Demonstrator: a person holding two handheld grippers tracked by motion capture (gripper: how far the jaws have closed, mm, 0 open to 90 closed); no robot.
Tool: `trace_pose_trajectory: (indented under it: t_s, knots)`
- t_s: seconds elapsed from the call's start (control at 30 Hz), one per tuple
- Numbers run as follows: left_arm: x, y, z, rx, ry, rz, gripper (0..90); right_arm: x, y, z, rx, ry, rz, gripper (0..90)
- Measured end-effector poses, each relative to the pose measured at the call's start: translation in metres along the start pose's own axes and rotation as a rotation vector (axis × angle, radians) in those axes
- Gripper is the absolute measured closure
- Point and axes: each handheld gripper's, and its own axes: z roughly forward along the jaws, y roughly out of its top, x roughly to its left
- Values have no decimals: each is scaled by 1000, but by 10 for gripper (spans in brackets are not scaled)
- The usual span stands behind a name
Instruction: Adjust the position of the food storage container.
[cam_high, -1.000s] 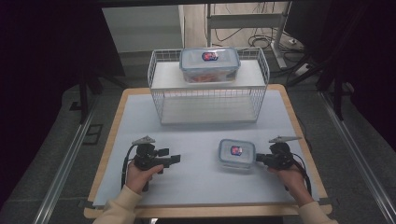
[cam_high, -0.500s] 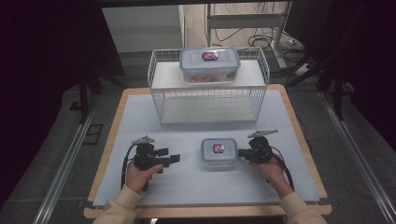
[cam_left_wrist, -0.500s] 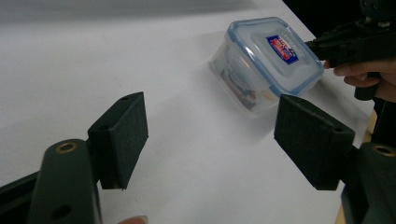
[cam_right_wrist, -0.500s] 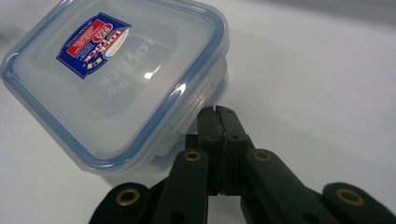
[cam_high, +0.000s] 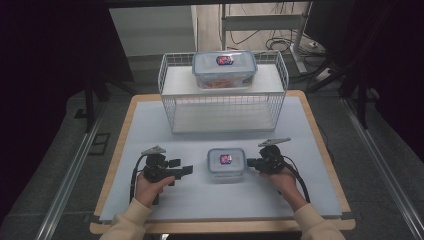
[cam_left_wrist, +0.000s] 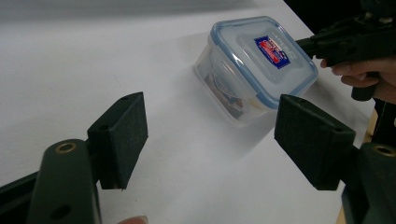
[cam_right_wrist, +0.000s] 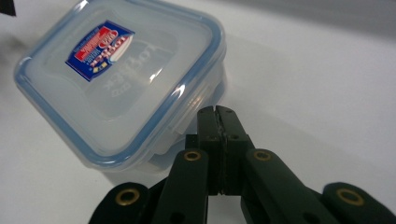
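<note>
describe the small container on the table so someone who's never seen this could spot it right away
On the white table, look in front of the wire rack, between the person's two tongs. The small container is a clear square box with a blue-rimmed lid and a red-and-blue sticker. Unlike the larger container on top of the rack, it sits on the tabletop.

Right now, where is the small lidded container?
In the high view the small container sits on the table's near middle, between the left gripper and right gripper, in front of the wire basket.

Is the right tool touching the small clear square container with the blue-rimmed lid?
Touching. The right gripper view shows the right tool, its jaws shut together, pressed against the side clip of the small clear container with no gap between them.
</note>
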Motion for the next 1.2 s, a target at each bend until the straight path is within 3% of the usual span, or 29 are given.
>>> trace_pose_trajectory:
  t_s: [0.2, 0.53, 0.67, 1.2]
  knots:
    - [0, 0, -1, -2, 10, 2, 258, -5, -5, -24, -53, -2, 8, 887]
    - [-1, 0, 0, 5, 15, 5, 258, -21, -27, -57, -82, -8, 46, 880]
    - [-1, 0, 1, 6, 17, 7, 258, -26, -29, -59, -85, 2, 65, 880]
    - [-2, -1, 2, 13, 23, 12, 258, -25, -29, -57, -78, 22, 66, 860]
